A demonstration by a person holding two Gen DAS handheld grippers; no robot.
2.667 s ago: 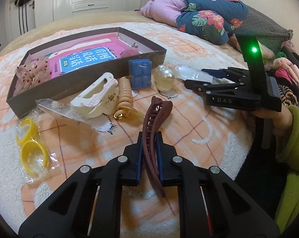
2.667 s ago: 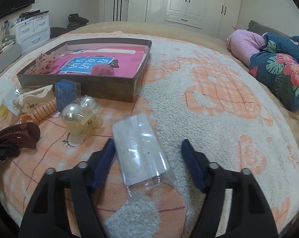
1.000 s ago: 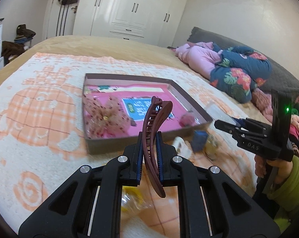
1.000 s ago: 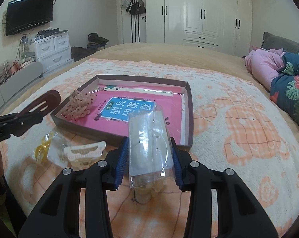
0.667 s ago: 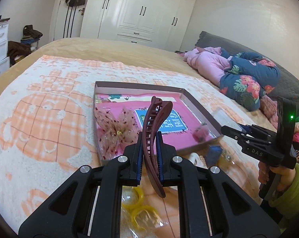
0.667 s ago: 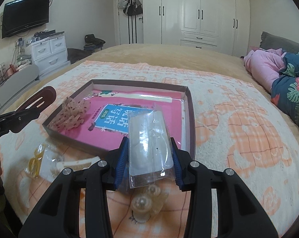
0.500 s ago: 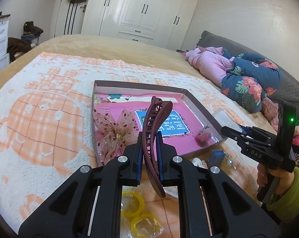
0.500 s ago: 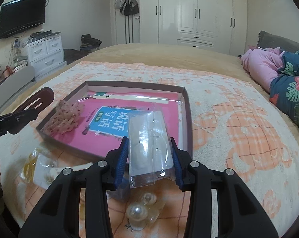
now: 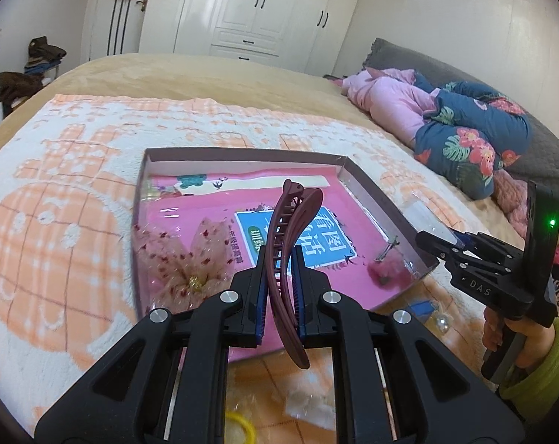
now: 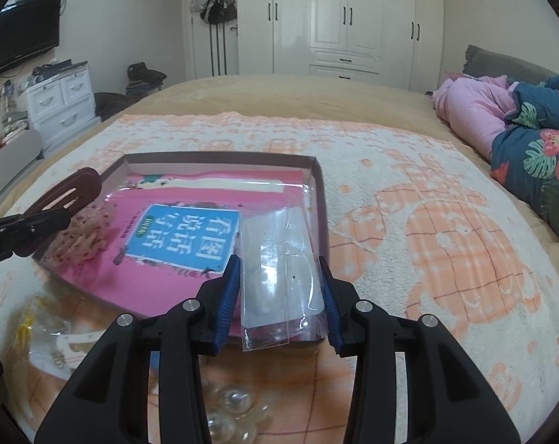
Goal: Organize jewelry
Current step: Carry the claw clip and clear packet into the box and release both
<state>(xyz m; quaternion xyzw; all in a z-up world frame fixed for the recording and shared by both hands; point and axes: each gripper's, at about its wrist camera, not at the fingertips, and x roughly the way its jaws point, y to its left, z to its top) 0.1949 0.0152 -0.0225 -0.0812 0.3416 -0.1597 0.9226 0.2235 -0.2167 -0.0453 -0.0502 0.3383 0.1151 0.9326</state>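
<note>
Grippers are both loaded: your left gripper is clamped on the long maroon plastic banana hair clip above the shallow brown cardboard box with its pink lining, while your right gripper pinches the clear plastic packet over the box's near right corner.

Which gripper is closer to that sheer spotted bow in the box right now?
Left. The left gripper, shut on the brown hair clip, hangs just beside the spotted bow. The right gripper, holding the clear packet, is near the box's opposite side.
</note>
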